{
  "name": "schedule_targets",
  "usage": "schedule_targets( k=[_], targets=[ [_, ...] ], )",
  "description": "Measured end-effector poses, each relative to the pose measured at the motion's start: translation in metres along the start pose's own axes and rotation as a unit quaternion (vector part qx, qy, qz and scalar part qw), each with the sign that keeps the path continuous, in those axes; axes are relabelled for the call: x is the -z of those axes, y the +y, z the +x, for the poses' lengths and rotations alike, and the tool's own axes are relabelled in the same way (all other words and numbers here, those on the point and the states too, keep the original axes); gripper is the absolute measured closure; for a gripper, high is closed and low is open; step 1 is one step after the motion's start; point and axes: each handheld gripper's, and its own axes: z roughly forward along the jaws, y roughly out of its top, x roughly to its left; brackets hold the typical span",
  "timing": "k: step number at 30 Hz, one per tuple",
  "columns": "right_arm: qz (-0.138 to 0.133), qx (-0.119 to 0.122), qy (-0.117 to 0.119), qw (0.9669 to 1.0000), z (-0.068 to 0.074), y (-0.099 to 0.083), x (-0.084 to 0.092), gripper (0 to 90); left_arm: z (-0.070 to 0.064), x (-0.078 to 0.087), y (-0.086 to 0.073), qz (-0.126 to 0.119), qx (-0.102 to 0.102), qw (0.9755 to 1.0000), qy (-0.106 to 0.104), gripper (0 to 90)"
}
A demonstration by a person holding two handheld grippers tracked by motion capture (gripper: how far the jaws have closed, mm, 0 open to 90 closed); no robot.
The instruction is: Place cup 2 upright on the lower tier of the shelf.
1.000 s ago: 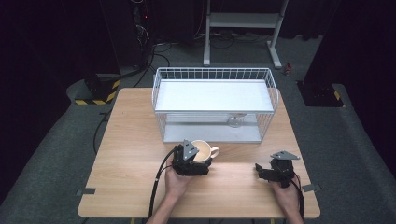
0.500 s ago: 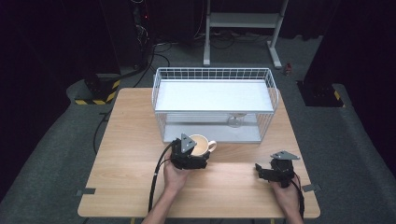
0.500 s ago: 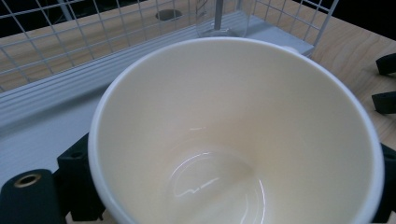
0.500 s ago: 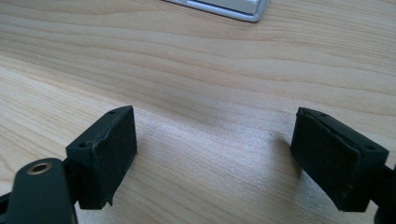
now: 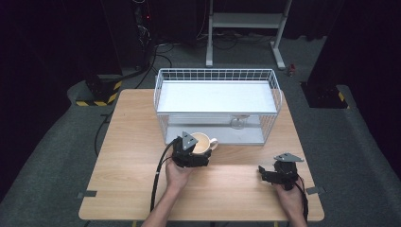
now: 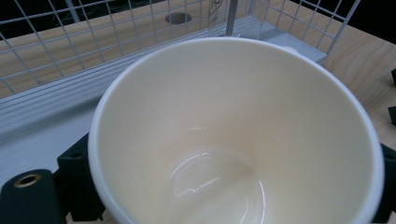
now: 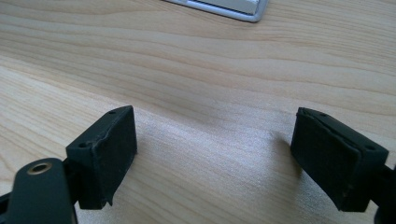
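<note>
At frame centre of the high view, the left gripper [image 5: 191,153] jaws clamp the cream mug [image 5: 204,142] upright directly before the wire rack [image 5: 163,99] lower opening; the right gripper [image 5: 279,173] jaws stand released over the desk [image 5: 127,142].

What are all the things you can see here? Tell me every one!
cup: one, cream inside with a white rim and a handle, at the open front of the rack, between the left gripper's jaws
rack: one, white wire with a flat white shelf on top, at the back middle of the table
glass: one, clear, under the rack's shelf toward the right
table: one, light wood, under everything
stand: one, white metal, on the floor behind the table
left gripper: one, black, closed around the cup
right gripper: one, black, jaws open with nothing between them, over the table near its right front
hands: two, each holding a gripper, at the bottom
</note>
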Motion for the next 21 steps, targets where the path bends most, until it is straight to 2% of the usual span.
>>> schedule_targets(
  k=[7, 9, 10, 15, 21],
  targets=[
    [0.000, 0.000, 0.000, 1.0000, 0.000, 0.000, 0.000, 14.6, 0.003, -0.002, 0.010, -0.003, -0.007, 0.9999, 0.008, 9.9],
    [0.000, -0.001, 0.000, 1.0000, 0.000, 0.000, 0.000, 14.6, 0.005, -0.004, 0.012, -0.004, 0.001, 1.0000, 0.008, 9.9],
    [0.000, -0.002, 0.000, 1.0000, 0.000, 0.000, 0.000, 14.6, 0.006, -0.006, 0.014, -0.001, -0.003, 0.9999, 0.015, 9.9],
    [0.000, -0.001, 0.000, 1.0000, 0.000, 0.000, 0.000, 14.7, 0.009, -0.011, 0.018, -0.002, -0.008, 0.9996, 0.025, 9.8],
    [0.001, -0.004, 0.000, 1.0000, 0.000, 0.000, 0.000, 14.7, 0.015, -0.023, 0.017, 0.000, 0.005, 0.9991, 0.041, 9.9]
  ],
)
